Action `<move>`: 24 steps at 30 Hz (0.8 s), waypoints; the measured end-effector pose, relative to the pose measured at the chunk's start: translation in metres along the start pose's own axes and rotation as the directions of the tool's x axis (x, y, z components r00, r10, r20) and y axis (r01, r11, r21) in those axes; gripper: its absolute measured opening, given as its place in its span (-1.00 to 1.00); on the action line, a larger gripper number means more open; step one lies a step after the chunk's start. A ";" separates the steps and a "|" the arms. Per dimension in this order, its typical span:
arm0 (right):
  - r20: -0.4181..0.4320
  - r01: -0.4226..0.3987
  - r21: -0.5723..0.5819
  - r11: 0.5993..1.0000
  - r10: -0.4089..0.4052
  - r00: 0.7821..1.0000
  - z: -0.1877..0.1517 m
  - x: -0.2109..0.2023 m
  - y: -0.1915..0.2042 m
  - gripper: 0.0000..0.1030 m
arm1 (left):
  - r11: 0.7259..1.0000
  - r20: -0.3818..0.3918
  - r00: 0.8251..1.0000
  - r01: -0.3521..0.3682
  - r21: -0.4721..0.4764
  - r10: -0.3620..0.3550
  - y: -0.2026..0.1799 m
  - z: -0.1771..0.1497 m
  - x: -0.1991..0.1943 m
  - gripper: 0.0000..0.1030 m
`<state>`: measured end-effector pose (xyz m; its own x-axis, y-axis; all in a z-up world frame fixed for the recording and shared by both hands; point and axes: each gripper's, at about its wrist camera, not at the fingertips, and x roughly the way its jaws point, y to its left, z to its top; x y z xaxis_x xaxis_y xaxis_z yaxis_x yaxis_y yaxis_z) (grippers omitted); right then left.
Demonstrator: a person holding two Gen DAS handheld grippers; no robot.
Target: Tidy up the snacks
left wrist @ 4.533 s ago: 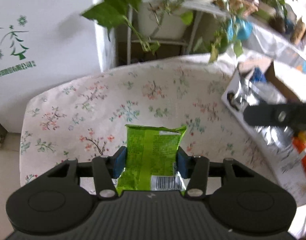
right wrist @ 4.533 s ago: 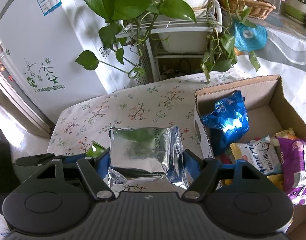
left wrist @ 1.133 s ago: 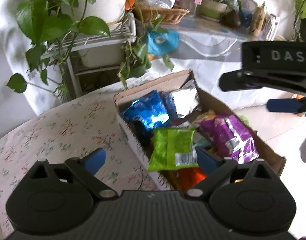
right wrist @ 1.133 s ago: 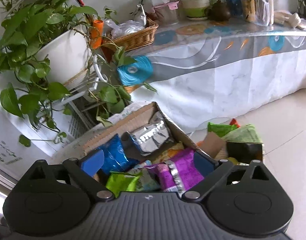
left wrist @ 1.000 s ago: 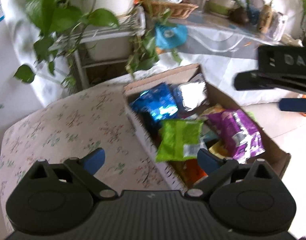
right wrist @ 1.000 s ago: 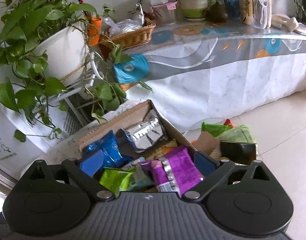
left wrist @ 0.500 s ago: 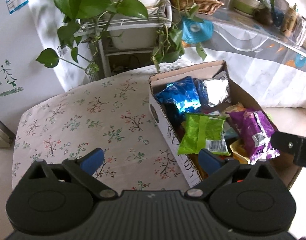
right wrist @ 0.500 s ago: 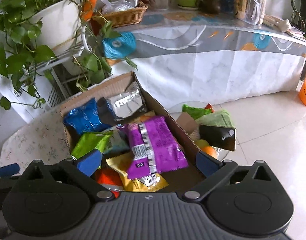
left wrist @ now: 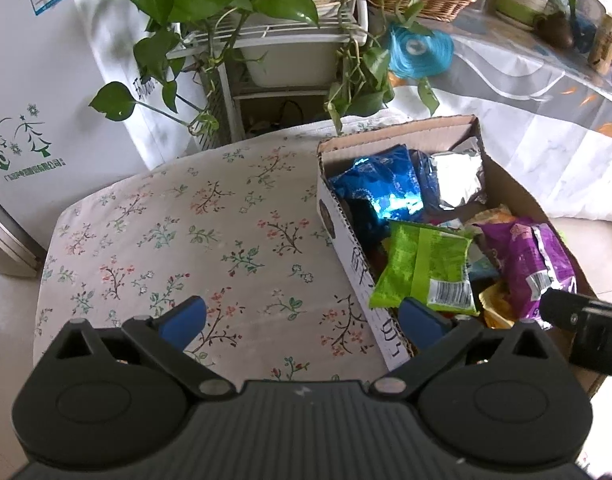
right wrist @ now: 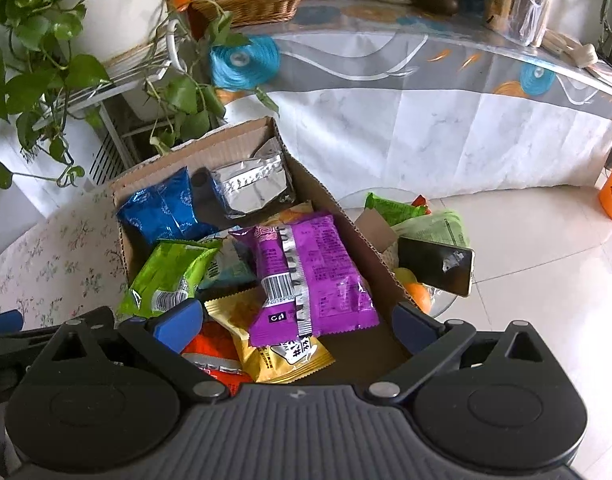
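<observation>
The bench under its cream floral cloth [left wrist: 178, 236] shows no loose packets in either view, and the open brown cardboard box [left wrist: 345, 240] sits at its right end, heaped with snacks. Within the box, a large purple foil packet [right wrist: 306, 272] lies on top with its long axis running away from the right claw [right wrist: 298, 326], directly ahead of and below it; beside it to the left lies a lime-green crisp bag [left wrist: 425, 268], then a crinkled blue foil bag [left wrist: 381, 192] and a silver foil pouch [right wrist: 252, 184] towards the far wall. Both claws are spread wide and carry nothing, the left claw [left wrist: 302, 316] straddling the box's near left wall. The right one looks nearer should anything need straightening.
</observation>
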<state>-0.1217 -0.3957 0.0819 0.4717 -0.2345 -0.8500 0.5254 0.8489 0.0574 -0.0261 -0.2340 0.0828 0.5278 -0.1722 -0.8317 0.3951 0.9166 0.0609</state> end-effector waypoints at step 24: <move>-0.015 0.008 0.002 1.000 -0.008 1.000 0.004 0.006 0.001 1.00 | 0.999 0.033 0.999 0.025 0.038 -0.026 -0.007 0.004 0.000 0.98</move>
<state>-0.1158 -0.3986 0.0793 0.4567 -0.2345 -0.8582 0.5304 0.8462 0.0510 -0.0262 -0.2415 0.0844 0.5414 -0.2078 -0.8147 0.4366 0.8976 0.0612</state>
